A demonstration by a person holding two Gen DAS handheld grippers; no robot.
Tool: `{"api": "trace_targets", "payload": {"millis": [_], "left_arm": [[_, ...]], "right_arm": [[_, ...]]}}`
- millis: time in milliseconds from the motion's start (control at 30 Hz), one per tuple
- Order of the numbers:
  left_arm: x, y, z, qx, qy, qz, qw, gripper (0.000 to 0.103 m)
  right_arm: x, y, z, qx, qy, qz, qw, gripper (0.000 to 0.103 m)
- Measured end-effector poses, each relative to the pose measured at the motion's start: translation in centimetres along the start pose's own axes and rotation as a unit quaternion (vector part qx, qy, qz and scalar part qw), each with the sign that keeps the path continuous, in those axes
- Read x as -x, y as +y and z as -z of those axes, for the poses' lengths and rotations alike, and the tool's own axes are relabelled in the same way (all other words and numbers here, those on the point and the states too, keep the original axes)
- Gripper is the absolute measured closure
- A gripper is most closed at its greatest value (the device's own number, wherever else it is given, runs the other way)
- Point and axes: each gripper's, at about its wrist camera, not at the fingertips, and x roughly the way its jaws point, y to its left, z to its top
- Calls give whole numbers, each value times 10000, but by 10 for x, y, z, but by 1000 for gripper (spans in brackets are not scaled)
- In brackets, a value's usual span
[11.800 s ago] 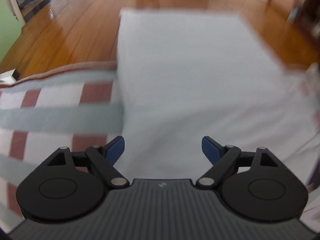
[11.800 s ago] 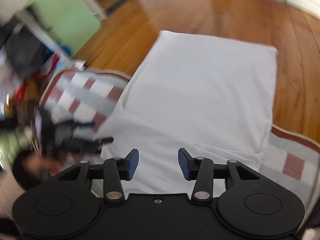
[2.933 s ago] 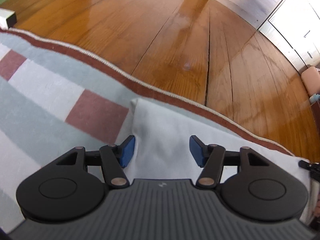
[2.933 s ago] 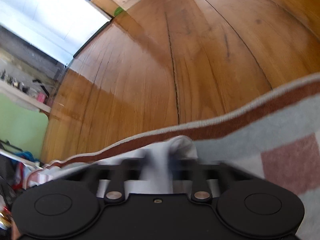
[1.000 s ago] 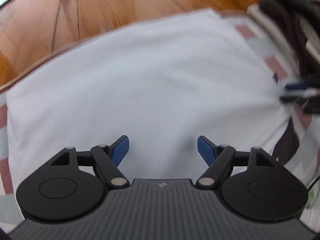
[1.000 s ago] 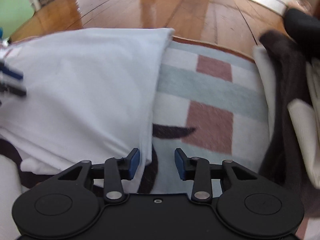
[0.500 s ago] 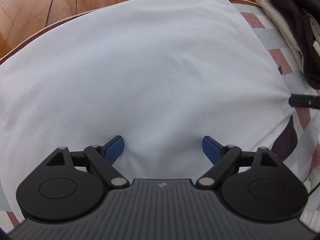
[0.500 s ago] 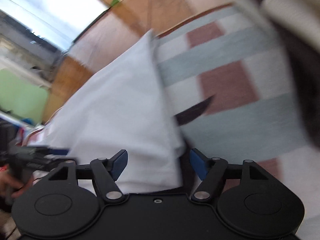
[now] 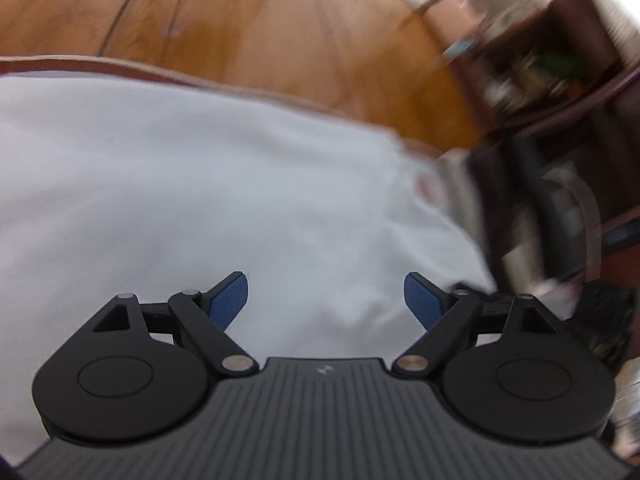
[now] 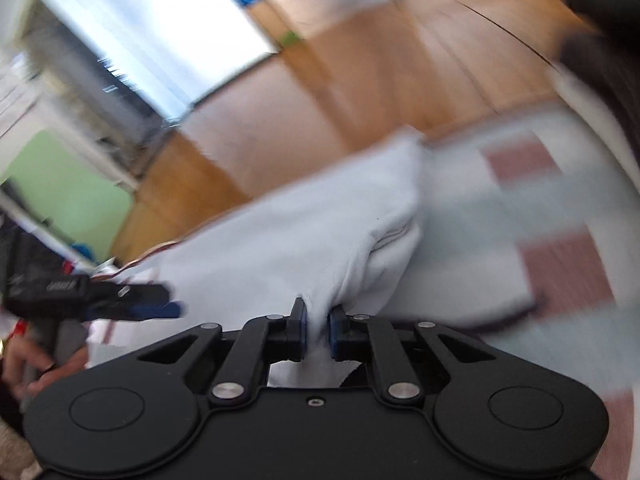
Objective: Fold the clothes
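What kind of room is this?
Probably a room in a home: a shiny wooden floor, a checked rug with a white garment on it, and dark shelves beside it, though they are blurry.

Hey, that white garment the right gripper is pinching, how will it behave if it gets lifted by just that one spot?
The white garment will probably droop: it already bunches into soft folds at the right gripper, whose jaws are shut on its edge. It looks light, so one pinch likely holds. The left gripper hangs open above the cloth, so the unheld side would likely drag across the checked rug.
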Motion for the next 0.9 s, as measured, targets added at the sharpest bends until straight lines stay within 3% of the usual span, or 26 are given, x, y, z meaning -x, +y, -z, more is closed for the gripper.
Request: {"api": "trace_targets", "payload": {"millis": [267,533,567,633,667,767,833,900], "left_arm": [[15,15,-9,300,-373,1264,9908,17],[-6,17,-11,215,-182,971,9949,16],[-13,16,-9,208,-137,872,9959,18],[-25,10,-7,10,-177,230,9996,57],[-32,5,-5,-274,-123,-208,9993,88],[-38,-3,4,-652,-81,-1045,9924,89],[-23,-2,5,-722,-232,-1385,9875,89],[7,-4,6,-790,-488,-1719,9807,89]], "right_arm": [[-40,85,-23,1380,466,-603,9875,90],[-70,124,-6,2199,763,-867,9687,90],[-72,127,-3,2264,790,-885,9668,90],[-78,130,5,2413,853,-874,9627,90],[-81,132,9,2489,886,-864,9606,90],[-95,139,27,2760,982,-518,9547,90],[-101,140,35,2544,878,-475,9619,83],[-99,145,36,2236,846,-696,9685,73]]}}
